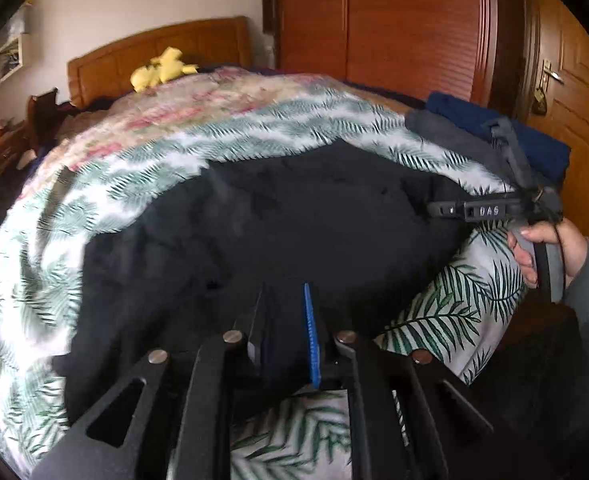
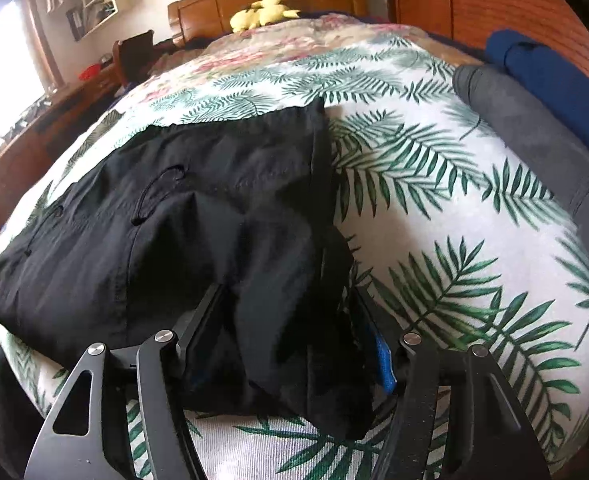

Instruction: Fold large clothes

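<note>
A large black garment lies spread on the bed over a white cover with a green fern print. My left gripper is shut on the garment's near edge, with black cloth between the fingers. The right gripper shows at the right of the left wrist view, held by a hand at the garment's right edge. In the right wrist view the black garment has a drawstring on it, and my right gripper has its fingers on both sides of a thick bunch of the cloth's corner.
Folded grey and blue clothes lie at the bed's right side. A yellow plush toy sits by the wooden headboard. A wooden wardrobe and door stand behind. A desk stands at the left.
</note>
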{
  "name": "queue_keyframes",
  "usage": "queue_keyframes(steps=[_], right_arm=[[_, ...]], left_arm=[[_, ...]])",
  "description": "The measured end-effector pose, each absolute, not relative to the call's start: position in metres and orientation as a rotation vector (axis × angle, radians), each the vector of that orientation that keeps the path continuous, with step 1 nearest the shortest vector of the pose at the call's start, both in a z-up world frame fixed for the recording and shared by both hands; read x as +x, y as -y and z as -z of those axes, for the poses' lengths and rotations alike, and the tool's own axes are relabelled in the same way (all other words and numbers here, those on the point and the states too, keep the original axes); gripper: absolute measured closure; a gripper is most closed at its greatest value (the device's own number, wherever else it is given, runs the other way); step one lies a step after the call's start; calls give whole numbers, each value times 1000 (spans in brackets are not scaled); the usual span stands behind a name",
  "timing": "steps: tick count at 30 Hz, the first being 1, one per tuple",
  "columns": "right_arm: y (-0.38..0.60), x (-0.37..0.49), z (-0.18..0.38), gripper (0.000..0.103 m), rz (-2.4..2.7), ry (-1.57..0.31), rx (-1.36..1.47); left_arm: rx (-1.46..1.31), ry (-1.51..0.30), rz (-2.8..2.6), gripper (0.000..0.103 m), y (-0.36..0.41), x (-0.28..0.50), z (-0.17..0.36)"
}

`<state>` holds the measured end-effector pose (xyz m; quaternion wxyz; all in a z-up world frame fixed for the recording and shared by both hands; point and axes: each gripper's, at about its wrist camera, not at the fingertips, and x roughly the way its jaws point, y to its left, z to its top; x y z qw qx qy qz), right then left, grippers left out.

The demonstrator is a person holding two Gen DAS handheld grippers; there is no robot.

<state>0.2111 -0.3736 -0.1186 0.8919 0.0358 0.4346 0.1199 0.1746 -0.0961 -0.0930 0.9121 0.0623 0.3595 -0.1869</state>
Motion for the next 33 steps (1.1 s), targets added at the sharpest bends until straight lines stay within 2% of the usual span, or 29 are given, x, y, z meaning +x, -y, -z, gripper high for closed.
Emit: queue_keyframes(steps=[19, 22, 24, 25, 27, 33], right_arm=[[380, 215, 124, 38, -290, -922, 152], [379, 216, 124, 49, -321, -923, 173], [379, 215, 122, 69, -368, -922, 209], [379, 215, 120, 71, -378, -915, 215], [379, 214, 112, 84, -399, -899, 237], [380, 196, 66, 88, -476, -746, 323]], left_arm=[[172, -819, 416, 91, 139, 195, 131], [166, -824, 417, 91, 139, 196, 133], [166, -826, 416, 91, 139, 196, 134], [165, -826, 415, 91, 140, 196, 134], [164, -829, 413, 91, 140, 196, 135], [158, -834, 417, 91, 137, 197, 135]])
